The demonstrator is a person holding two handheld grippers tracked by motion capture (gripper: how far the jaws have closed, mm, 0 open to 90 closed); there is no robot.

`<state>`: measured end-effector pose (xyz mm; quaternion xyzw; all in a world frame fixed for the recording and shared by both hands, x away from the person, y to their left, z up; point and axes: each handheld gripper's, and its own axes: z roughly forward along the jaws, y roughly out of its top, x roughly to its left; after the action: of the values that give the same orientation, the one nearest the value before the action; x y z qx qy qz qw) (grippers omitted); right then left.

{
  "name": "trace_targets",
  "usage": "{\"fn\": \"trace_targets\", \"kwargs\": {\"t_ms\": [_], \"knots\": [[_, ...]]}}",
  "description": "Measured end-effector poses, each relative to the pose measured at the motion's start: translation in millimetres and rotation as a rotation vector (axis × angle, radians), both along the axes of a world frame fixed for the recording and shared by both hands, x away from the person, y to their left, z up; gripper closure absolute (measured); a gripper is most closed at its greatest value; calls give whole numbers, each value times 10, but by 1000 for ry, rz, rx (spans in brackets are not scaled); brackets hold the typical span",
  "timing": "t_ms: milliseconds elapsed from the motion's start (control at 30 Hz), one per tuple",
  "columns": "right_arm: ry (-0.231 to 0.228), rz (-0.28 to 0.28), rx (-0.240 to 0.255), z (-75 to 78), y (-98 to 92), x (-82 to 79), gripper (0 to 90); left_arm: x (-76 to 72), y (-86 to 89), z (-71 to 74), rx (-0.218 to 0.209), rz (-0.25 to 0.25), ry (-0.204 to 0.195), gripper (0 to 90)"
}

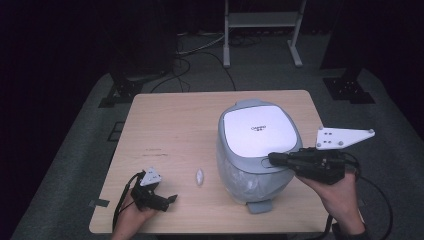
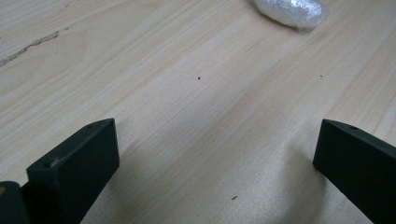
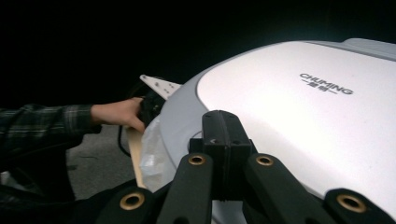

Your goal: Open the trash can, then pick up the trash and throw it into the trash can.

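A grey rice cooker (image 1: 257, 150) with a white lid (image 3: 303, 116) stands on the right half of the wooden table (image 1: 170, 130); its lid is down. My right gripper (image 1: 272, 159) is shut with nothing between its jaws, and its tips (image 3: 225, 128) rest at the lid's front rim. Clear plastic film (image 3: 152, 154) clings to the cooker's side. A small white wrapped lump (image 1: 199, 176) lies left of the cooker. My left gripper (image 1: 172, 198) sits low near the table's front left, open (image 2: 217, 135) over bare wood, with the lump (image 2: 292, 10) ahead of it.
The cooker's latch tab (image 1: 260, 206) juts toward the front edge. Beyond the table, a white frame (image 1: 262, 20), black stand bases (image 1: 350, 87) and cables (image 1: 195, 55) lie on the grey floor. A plaid sleeve (image 3: 42, 121) holds the left gripper.
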<state>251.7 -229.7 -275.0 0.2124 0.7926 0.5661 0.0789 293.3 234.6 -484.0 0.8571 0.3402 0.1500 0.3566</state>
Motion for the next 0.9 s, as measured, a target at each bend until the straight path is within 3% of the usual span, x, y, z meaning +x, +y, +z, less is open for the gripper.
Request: {"fn": "trace_targets", "kwargs": {"t_ms": [200,333,533,900], "knots": [[1,15,18,-29,-16,13,900,0,0,0,0,0,0,0],[-8,7,3,-27,-4,-4,900,0,1,1,1,-1,1,0],[-2,37,-5,5,37,-22,899,-1,1,2,0,1,1,0],[-12,-43,11,72,-152,-72,684,-11,3,2,1,2,2,0]]}}
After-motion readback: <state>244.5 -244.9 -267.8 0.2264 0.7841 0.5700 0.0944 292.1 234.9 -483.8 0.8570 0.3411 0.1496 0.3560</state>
